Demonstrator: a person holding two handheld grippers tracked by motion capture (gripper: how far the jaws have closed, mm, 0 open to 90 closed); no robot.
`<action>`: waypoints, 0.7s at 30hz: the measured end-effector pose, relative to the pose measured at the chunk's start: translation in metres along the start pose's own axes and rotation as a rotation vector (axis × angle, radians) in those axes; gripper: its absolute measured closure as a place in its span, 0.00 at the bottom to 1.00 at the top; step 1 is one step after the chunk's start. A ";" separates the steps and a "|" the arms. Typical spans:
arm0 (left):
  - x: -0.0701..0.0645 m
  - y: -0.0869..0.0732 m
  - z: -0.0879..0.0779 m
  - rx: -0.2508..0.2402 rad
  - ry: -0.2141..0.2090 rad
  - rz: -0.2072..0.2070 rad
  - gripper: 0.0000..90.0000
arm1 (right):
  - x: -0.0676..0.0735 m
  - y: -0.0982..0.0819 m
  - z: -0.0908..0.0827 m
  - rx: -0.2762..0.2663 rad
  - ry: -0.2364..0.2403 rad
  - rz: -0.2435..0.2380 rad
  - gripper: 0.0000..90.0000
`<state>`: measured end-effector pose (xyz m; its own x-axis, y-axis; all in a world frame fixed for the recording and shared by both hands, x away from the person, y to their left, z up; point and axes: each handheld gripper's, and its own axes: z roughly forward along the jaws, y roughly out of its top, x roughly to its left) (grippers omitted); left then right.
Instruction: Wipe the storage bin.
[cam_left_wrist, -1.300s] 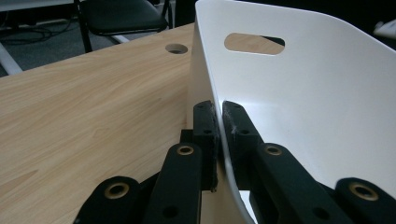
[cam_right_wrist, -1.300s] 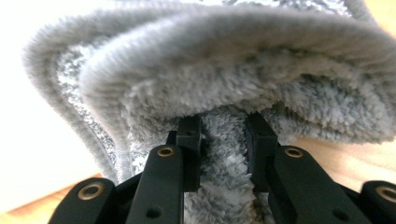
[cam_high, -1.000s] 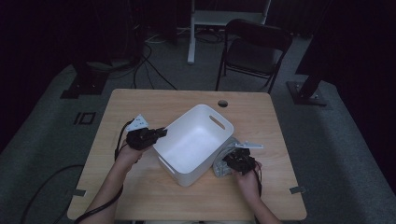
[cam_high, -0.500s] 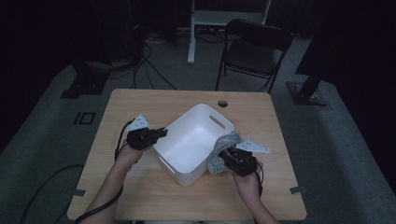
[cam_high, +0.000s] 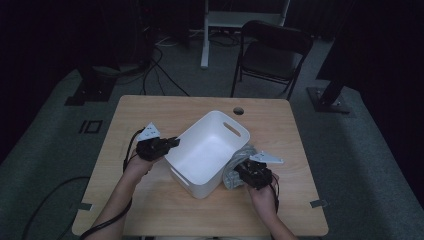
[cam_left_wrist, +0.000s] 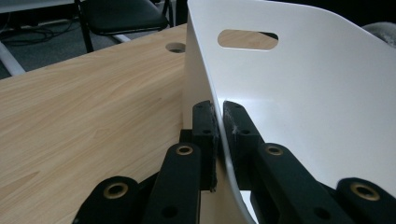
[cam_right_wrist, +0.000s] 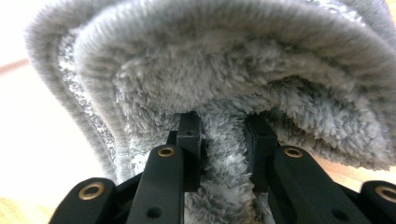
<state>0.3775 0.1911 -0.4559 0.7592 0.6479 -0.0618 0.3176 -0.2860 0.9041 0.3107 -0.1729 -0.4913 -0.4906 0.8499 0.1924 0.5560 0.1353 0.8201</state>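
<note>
Left gripper (cam_left_wrist: 218, 140) pinches the white bin's (cam_high: 212, 150) near wall, steadying it on the table (cam_high: 150, 112) — the right gripper (cam_right_wrist: 223, 140), clamped on a grey towel (cam_right_wrist: 224, 70), has lifted it beside the bin, probably toward dropping it in

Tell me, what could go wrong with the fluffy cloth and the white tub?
The left tool pinches just a thin edge of the white tub, so the tub might tip or slide. The right tool grips a small fold of the grey cloth, which could slip free. The cloth hangs beside the tub wall and may snag there.
</note>
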 end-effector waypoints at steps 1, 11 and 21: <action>0.000 0.000 0.000 0.000 0.000 0.000 0.93 | -0.001 -0.001 0.001 0.007 0.000 0.002 0.81; -0.001 0.001 0.001 0.001 0.010 0.005 0.93 | -0.009 -0.012 0.017 0.068 -0.020 0.029 0.81; -0.001 0.000 0.001 -0.004 0.011 -0.006 0.93 | -0.014 -0.022 0.033 0.130 -0.047 0.029 0.81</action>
<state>0.3780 0.1897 -0.4561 0.7511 0.6571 -0.0629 0.3202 -0.2793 0.9052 0.3274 -0.1708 -0.5298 -0.4422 0.8772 0.1871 0.6535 0.1723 0.7371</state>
